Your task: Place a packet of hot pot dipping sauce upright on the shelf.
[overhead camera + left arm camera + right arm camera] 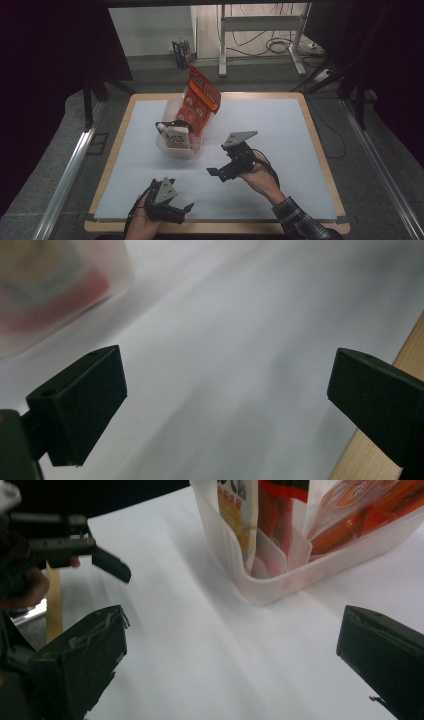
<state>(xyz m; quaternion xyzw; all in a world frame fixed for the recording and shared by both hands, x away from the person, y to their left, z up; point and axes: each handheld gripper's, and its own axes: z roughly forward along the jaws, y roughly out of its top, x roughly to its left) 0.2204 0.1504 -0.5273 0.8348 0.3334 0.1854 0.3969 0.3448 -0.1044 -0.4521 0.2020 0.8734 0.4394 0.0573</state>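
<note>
Bin [175,149] of snack packs sits mid-table, both spread tools, left [181,209] and right [216,172], on bare surface nearby.

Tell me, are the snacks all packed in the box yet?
Looks nearly done: the snack packets and the tall orange pack already stand in the clear bin. Nothing is in hand; the left gripper and right gripper are both open over the bare white mat. Nothing left lies loose there.
</note>
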